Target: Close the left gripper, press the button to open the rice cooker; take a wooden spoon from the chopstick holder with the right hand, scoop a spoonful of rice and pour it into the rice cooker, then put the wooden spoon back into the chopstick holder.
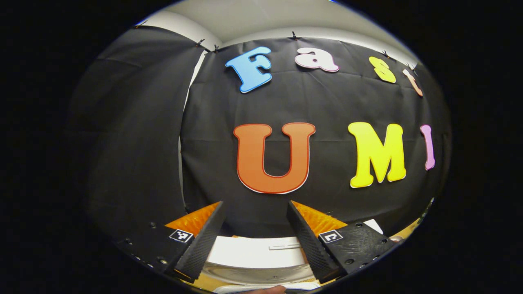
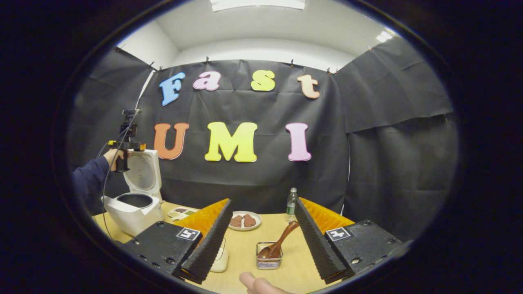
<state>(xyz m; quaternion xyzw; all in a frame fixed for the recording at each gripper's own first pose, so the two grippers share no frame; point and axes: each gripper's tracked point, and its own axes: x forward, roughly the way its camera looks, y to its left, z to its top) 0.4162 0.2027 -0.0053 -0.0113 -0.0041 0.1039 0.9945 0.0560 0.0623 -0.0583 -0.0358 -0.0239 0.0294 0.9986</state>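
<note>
The white rice cooker (image 2: 132,212) stands at the table's left with its lid (image 2: 143,171) raised upright. A hand in a dark sleeve holds my left gripper (image 2: 124,149) beside the top of that lid. In the left gripper view my left gripper (image 1: 255,208) is open, and the lid's white top (image 1: 253,253) lies low between its fingers. My right gripper (image 2: 262,208) is open and holds nothing. Ahead of it, between its fingers, the wooden spoon (image 2: 282,241) leans in the small wire chopstick holder (image 2: 267,259).
A plate (image 2: 244,225) with brown pieces and a clear bottle (image 2: 291,206) stand at the back of the wooden table (image 2: 245,245). A small tray (image 2: 182,212) sits by the cooker. My left finger partly hides a white container (image 2: 220,261). A fingertip (image 2: 255,283) shows at the bottom.
</note>
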